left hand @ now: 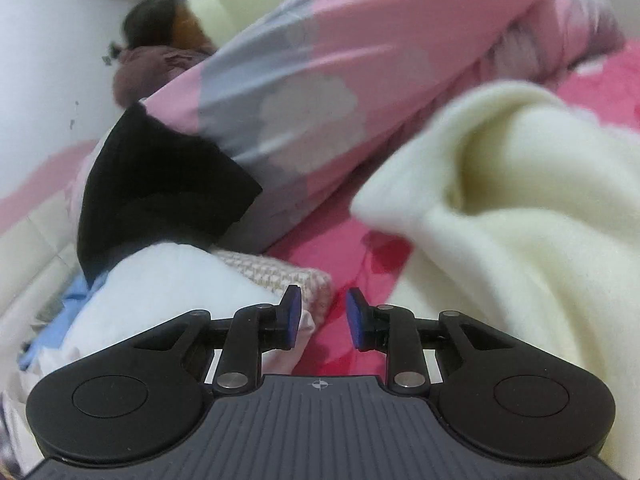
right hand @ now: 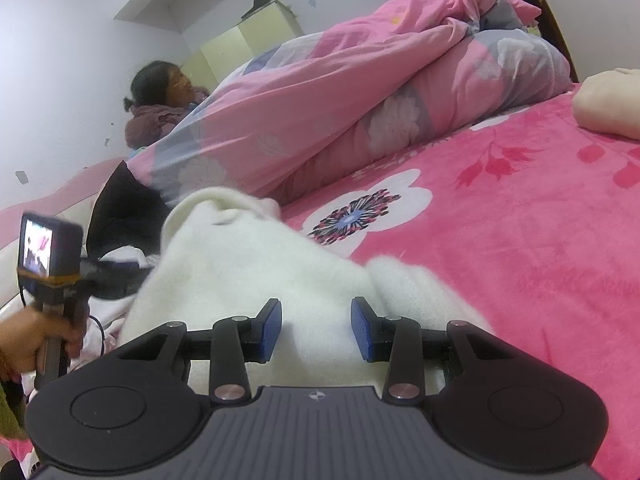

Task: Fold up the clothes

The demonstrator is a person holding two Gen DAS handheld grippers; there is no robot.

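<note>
Garment: the cream-white fleecy garment (right hand: 256, 272) lies bunched on the bright pink flowered plush bedspread (right hand: 500, 240), directly ahead of the right tool (right hand: 316, 330) and off to the right of the left tool (left hand: 320, 318).
Right tool: its blue pads stand partly apart with the cream fabric between them; whether the pads actually press the cloth I cannot tell (the fabric looks slack there).
Left tool: narrow gap, nothing between the pads, only bedspread showing through; it holds no part of the garment.
Risk, one-sided hold: with only the right tool at the cloth, any lift would likely drag the garment into a lopsided heap, not a flat panel.
Risk, wrong cloth: the left tool sits just beside a pile of other clothes (left hand: 168, 280) (white, pale knit, blue, black), so a careless close could catch one of those.
Risk, crowding: the rolled pink-and-grey floral quilt (right hand: 360, 92) lies near, leaving little flat bed for spreading.
Right view only: the hand (right hand: 28, 344) gripping the left tool's handle, and a cream pillow (right hand: 608, 104) at the far edge.
Left view only: the clothes pile close up, and the garment's thick rolled fold.
</note>
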